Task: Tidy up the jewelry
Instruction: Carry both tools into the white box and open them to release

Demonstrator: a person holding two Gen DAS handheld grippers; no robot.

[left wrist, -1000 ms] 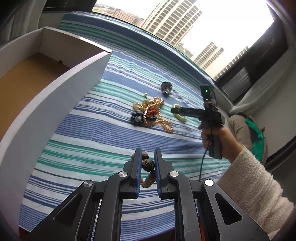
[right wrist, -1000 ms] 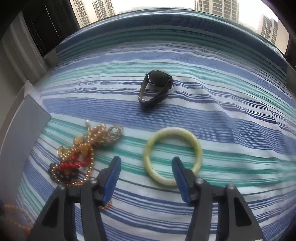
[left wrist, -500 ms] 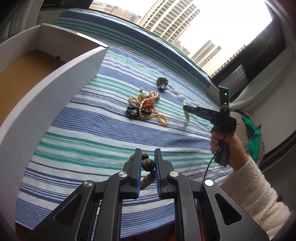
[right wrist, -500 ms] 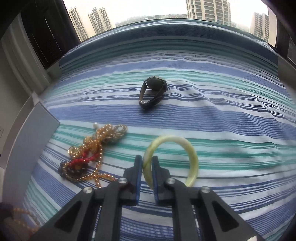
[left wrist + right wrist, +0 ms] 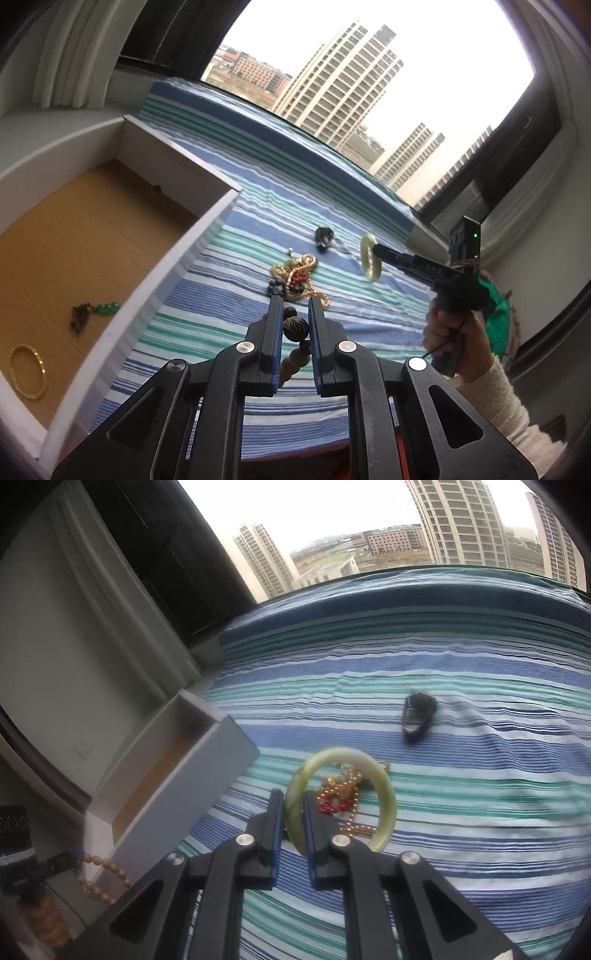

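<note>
Both your grippers are clamped on jewelry: the right gripper (image 5: 293,821) pinches the green bangle (image 5: 384,794), the left gripper (image 5: 295,325) a dark bead strand (image 5: 295,329). Ahead of both lie the tangled necklaces (image 5: 299,280), beyond them a watch (image 5: 419,716).

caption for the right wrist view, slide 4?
Right gripper shut on a green bangle, lifted above the striped cloth, white box alongside.

Each gripper (image 5: 295,325) is black, with blue pads and round silver screws. The hand (image 5: 448,339) wears a fluffy cream sleeve (image 5: 506,410).
</note>
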